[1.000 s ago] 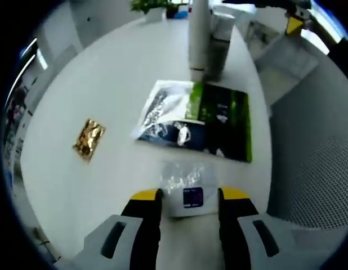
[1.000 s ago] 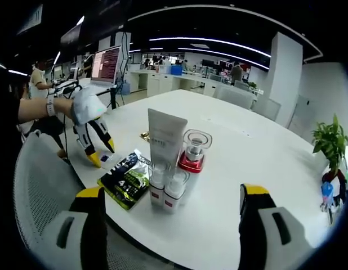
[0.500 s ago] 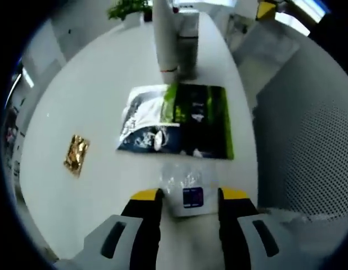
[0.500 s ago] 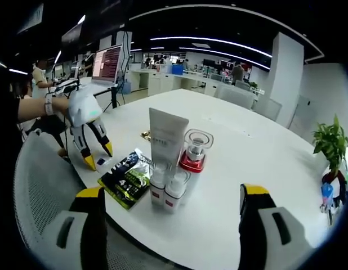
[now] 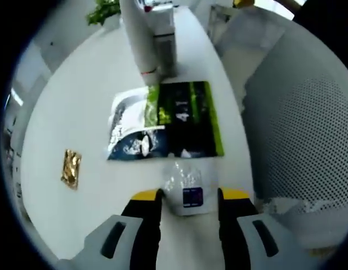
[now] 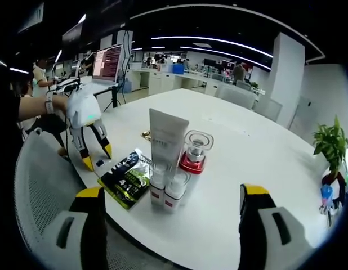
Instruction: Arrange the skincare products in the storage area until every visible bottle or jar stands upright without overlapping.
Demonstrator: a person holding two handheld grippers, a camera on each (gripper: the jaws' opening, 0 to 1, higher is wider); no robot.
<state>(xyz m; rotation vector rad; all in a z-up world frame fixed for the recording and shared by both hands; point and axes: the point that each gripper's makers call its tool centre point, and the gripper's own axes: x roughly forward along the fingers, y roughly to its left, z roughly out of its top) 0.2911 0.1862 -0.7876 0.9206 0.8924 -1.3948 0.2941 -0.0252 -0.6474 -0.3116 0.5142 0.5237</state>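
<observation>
Straddling a small clear sachet (image 5: pixel 185 191) on the white table (image 5: pixel 78 112), left gripper (image 5: pixel 187 196) has jaws parted, sachet between them; contact cannot be told. Green-black pouch (image 5: pixel 168 121) lies flat just beyond at 12 o'clock, gold packet (image 5: pixel 71 167) at 9 o'clock. Right gripper (image 6: pixel 171 194) jaws spread wide, empty. White tube (image 6: pixel 165 143), red-collared bottle (image 6: pixel 193 152) and two small bottles (image 6: pixel 168 188) stand upright together, pouch at their 9 o'clock.

- My left gripper (image 5: pixel 188 197) has its yellow-tipped jaws either side of a small clear sachet (image 5: pixel 185 188) with a blue label.
- Just beyond lies a green-and-black pouch (image 5: pixel 165 121) on the white worktop (image 5: pixel 78 101).
- A white tube (image 5: pixel 139 36) stands past it; a gold packet (image 5: pixel 70 168) lies apart.
</observation>
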